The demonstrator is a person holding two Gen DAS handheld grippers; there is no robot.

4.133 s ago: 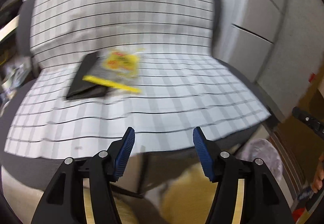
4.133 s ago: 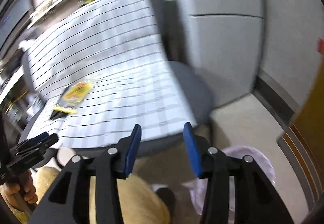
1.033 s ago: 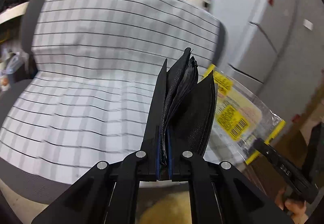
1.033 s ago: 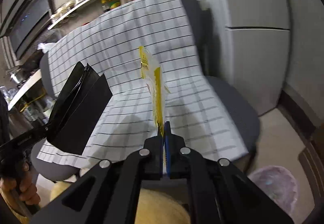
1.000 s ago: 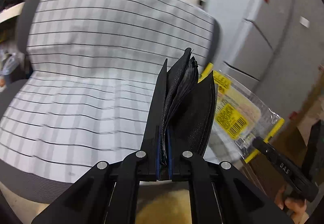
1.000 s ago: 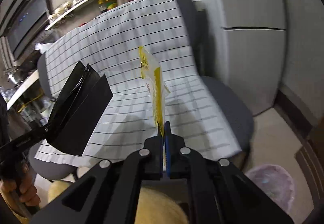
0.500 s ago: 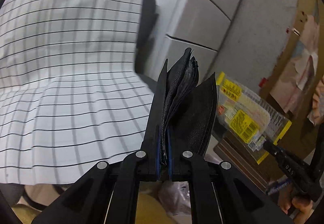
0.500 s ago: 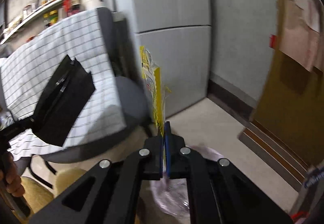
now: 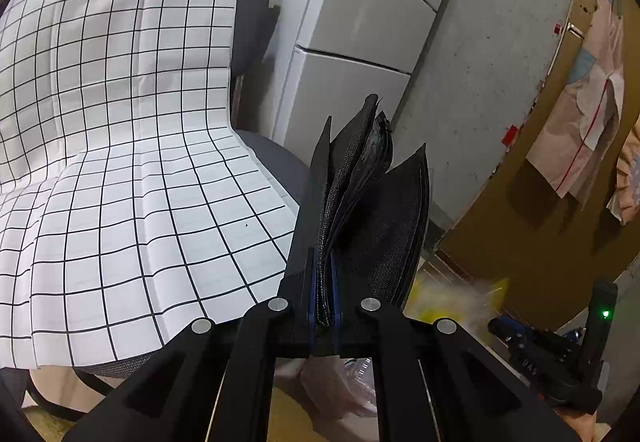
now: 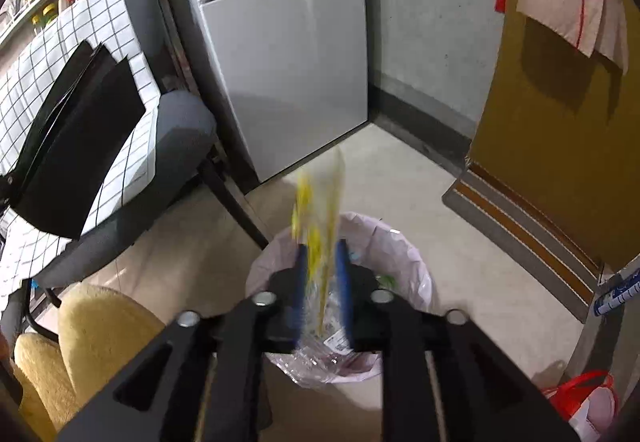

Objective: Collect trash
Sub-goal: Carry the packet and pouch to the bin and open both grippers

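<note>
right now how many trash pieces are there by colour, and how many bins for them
black trash: 1, the black pouch clamped in the left claw
yellow trash: 1, the yellow wrapper, blurred, between the fingers of the right claw, whose jaws have just been opening, above the bin
bins: 1, the pink-lined bin
total: 3

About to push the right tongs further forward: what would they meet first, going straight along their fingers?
Probably the yellow wrapper, blurred and loose between the just-opened right tongs. Straight beyond it is the mouth of the pink-lined trash bin; how far off is unclear.
</note>
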